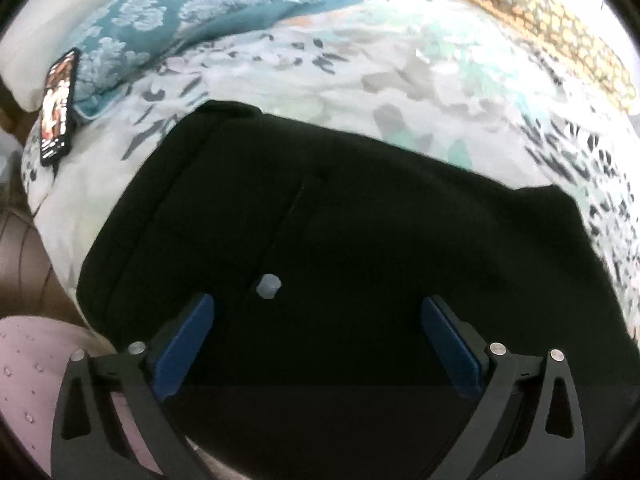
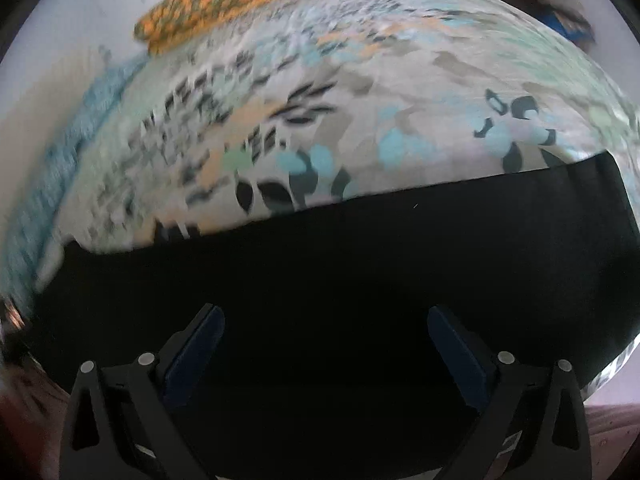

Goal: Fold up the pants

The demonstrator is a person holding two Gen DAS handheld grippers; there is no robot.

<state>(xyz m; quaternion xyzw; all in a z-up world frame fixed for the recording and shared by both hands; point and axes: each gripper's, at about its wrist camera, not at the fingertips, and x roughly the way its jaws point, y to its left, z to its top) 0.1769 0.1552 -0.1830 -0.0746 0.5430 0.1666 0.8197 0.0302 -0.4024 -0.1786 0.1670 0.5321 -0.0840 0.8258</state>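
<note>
While the pants (image 1: 340, 220) lie flat on the bed (image 1: 400, 80), we hold the left gripper (image 1: 316, 320) and right gripper (image 2: 324, 332) released above them, ready to grasp.

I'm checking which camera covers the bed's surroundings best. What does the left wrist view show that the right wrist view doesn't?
Only the left wrist view shows a phone with its screen lit beside a teal floral pillow, and a small pale spot on the pants.

Only the right wrist view shows a blurred dark and blue object beyond the bed.

Both show the black pants on the patterned bedspread, an orange patterned pillow, and an open tool: left tool, right tool.
</note>
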